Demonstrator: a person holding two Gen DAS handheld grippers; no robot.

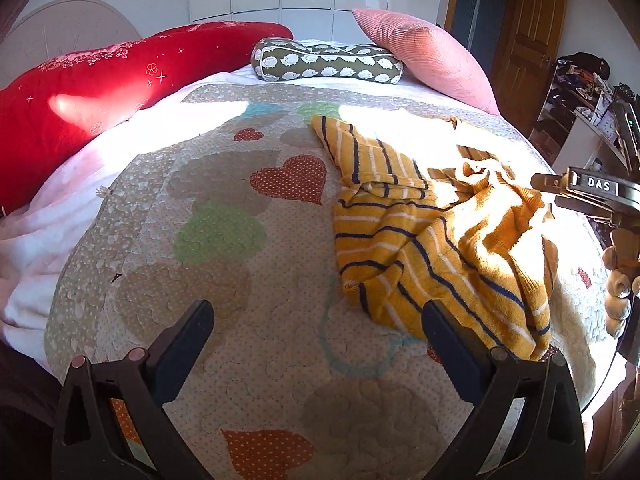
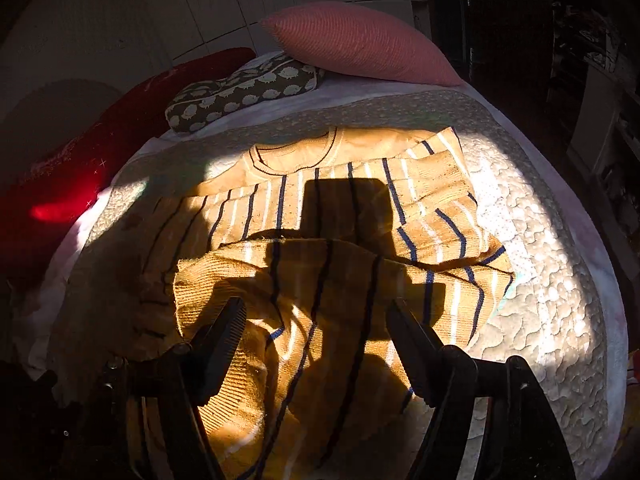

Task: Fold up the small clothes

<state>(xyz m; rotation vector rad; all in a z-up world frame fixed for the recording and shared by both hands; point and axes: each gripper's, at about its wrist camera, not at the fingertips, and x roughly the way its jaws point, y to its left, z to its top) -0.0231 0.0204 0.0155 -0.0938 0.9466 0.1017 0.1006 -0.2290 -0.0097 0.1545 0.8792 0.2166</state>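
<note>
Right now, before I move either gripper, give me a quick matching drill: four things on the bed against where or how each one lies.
Things:
1. striped yellow sweater
2. pink pillow
3. hedgehog-print bolster
4. left gripper

States:
A. open, over bare quilt
B. rumpled, partly in sunlight
C. leaning at the bed's far right
D. lying between the red cushion and the pink one

Pairs: 1-B, 2-C, 3-D, 4-A
</note>
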